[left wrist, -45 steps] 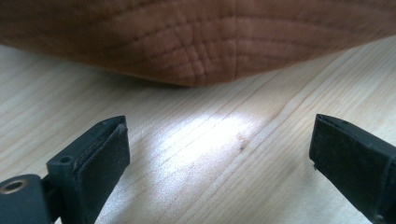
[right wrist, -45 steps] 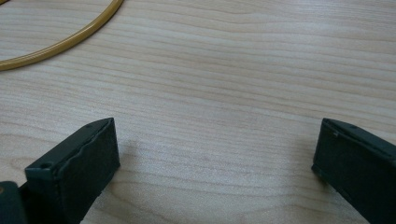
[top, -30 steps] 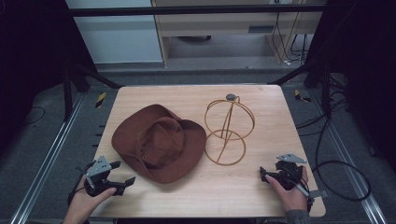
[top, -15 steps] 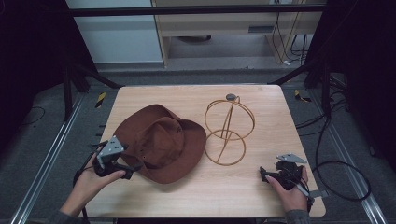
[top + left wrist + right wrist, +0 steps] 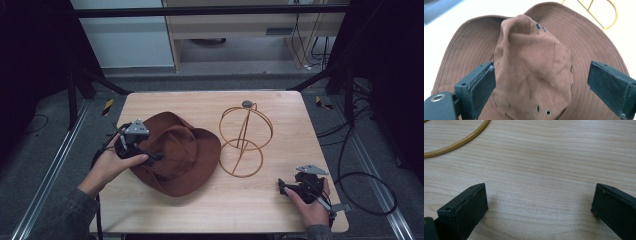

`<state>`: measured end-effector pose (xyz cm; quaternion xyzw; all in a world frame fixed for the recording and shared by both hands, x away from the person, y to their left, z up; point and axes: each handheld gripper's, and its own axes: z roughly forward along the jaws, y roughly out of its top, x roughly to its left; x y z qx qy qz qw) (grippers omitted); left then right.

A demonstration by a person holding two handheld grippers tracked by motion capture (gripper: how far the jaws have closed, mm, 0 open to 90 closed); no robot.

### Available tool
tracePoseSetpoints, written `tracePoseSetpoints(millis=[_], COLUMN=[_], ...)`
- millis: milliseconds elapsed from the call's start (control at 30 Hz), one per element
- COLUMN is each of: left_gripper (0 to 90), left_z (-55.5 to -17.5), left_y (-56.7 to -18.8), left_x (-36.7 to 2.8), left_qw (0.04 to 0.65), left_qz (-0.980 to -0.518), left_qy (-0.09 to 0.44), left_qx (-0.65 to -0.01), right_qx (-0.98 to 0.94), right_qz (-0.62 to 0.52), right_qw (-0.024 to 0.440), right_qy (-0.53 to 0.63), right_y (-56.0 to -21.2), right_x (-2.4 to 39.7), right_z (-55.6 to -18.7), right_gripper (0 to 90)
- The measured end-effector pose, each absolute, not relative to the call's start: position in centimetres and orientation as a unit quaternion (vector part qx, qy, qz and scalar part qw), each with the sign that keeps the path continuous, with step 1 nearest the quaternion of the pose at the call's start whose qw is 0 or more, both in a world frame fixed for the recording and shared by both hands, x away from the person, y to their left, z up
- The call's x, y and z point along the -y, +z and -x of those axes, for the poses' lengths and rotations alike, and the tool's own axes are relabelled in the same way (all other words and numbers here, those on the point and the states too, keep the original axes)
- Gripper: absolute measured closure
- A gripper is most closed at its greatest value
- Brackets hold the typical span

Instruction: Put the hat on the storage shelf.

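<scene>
Hat sits left of centre on the desk, brim down, crown up, long axis running diagonally toward the near edge. I see my left hand-held gripper spread wide around the crown, one pad touching. Right hand-held gripper open, resting near the front right corner. Wire stand just right of the brim; bare wood beyond it.

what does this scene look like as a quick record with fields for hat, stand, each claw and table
hat: brown floppy fabric hat, wide brim, lying on the table, crumpled crown up
stand: gold wire hat stand, upright, right of the hat, nothing on it
left claw: left claw open, jaws either side of the hat's crown, not closed on it
right claw: right claw open, low over bare wood at the table's near right corner
table: light wooden table
</scene>
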<state>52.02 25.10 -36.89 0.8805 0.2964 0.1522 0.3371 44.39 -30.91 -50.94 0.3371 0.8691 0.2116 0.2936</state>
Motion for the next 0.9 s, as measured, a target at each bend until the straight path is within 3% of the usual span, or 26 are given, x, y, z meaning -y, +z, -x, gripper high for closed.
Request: tracePoseSetpoints(millis=[900], left_gripper=[8.5], left_z=[-57.9], left_y=[-37.7], left_x=[-22.7], left_qw=[0.284], left_qz=[-0.904], left_qy=[0.111], left_qx=[-0.299], right_qx=[-0.869], right_qz=[-0.337], right_qw=[0.294], right_qy=[0.211], right_y=[-50.9], right_x=[30.9], right_z=[-44.5], right_gripper=[0.5])
